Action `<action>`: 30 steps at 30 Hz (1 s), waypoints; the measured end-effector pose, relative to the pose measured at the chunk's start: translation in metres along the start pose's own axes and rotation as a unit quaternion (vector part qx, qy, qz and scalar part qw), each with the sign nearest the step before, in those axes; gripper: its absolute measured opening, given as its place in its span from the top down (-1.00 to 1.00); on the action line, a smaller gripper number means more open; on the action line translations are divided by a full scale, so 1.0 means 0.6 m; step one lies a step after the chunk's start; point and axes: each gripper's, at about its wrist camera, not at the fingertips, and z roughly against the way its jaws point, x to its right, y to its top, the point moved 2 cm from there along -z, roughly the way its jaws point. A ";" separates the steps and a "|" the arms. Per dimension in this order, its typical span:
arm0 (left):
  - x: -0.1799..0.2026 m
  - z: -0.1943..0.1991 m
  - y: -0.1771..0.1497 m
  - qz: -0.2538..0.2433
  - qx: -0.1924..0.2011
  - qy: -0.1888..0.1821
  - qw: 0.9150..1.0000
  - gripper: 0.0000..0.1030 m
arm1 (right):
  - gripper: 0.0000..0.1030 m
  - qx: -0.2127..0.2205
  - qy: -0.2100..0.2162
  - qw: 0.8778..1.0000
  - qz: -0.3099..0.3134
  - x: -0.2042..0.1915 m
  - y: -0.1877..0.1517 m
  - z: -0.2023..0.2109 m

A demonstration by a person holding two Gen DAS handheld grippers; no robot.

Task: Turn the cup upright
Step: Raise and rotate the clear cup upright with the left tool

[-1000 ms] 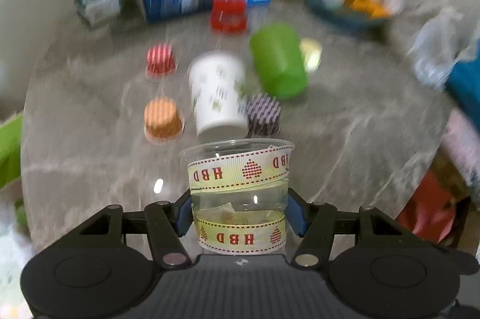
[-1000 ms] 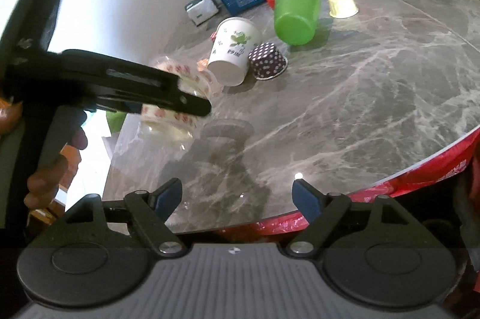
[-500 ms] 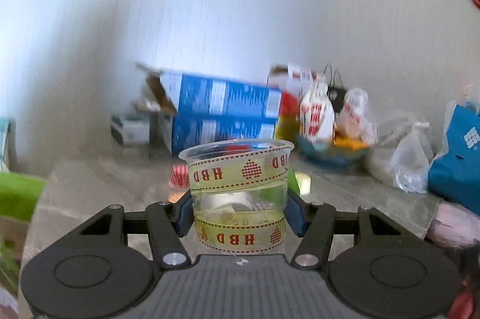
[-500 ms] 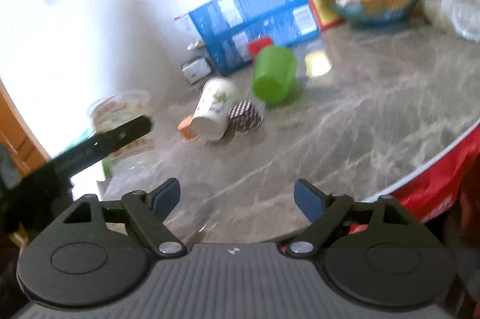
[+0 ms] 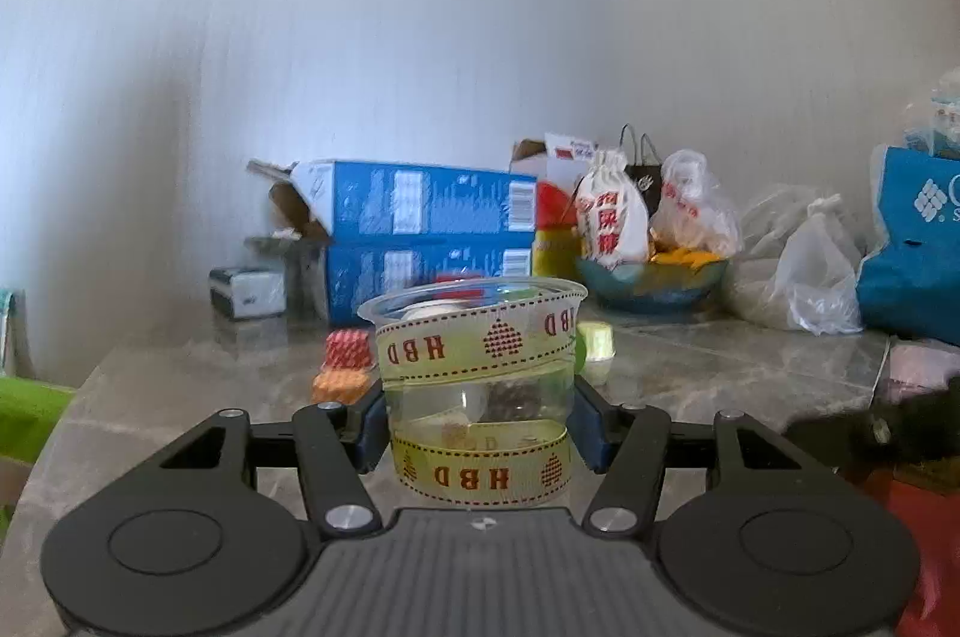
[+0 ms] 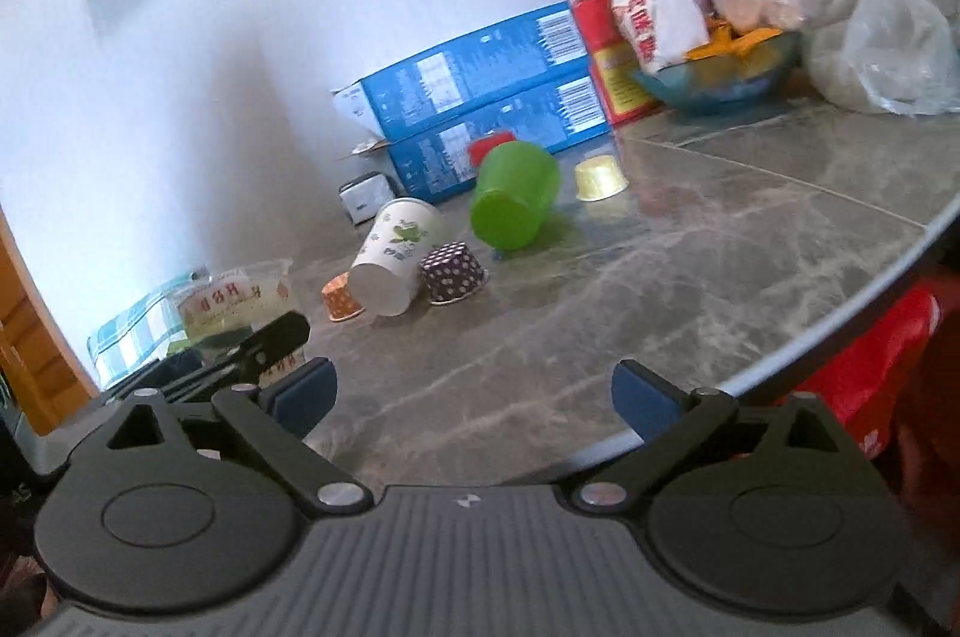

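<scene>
My left gripper (image 5: 477,436) is shut on a clear plastic cup (image 5: 477,385) wrapped in yellow "HBD" ribbon. The cup stands upright, mouth up, at the near left of the marble table (image 5: 720,373); whether its base touches the table is hidden. The same cup (image 6: 231,304) shows at the far left of the right wrist view, held by the left gripper's fingers (image 6: 270,343). My right gripper (image 6: 474,391) is open and empty over the table's near edge.
A white paper cup (image 6: 393,262) and a green cup (image 6: 513,202) lie on their sides mid-table. Small cupcake liners (image 6: 453,271) sit around them. Blue boxes (image 6: 480,97), a bowl of snacks (image 6: 720,79) and plastic bags (image 6: 888,37) line the back.
My left gripper has tilted from looking down at the table to level, turning the clear cup upright and lowering it. My right gripper has pulled back and stayed open.
</scene>
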 end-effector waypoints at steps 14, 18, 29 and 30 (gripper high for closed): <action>0.011 -0.018 -0.032 0.000 -0.017 0.032 0.999 -0.20 | -0.92 0.012 0.005 1.000 -0.010 0.024 -0.045 0.024; 0.013 -0.012 -0.033 -0.004 -0.001 0.035 0.999 -0.21 | -0.92 0.009 0.006 1.000 -0.005 0.021 -0.052 0.024; 0.013 -0.010 -0.033 -0.011 -0.014 0.034 0.999 -0.25 | -0.92 0.012 0.014 1.000 0.001 0.011 -0.056 0.034; 0.013 -0.010 -0.034 -0.010 -0.014 0.034 0.999 -0.27 | -0.92 0.012 0.015 1.000 0.003 0.009 -0.056 0.034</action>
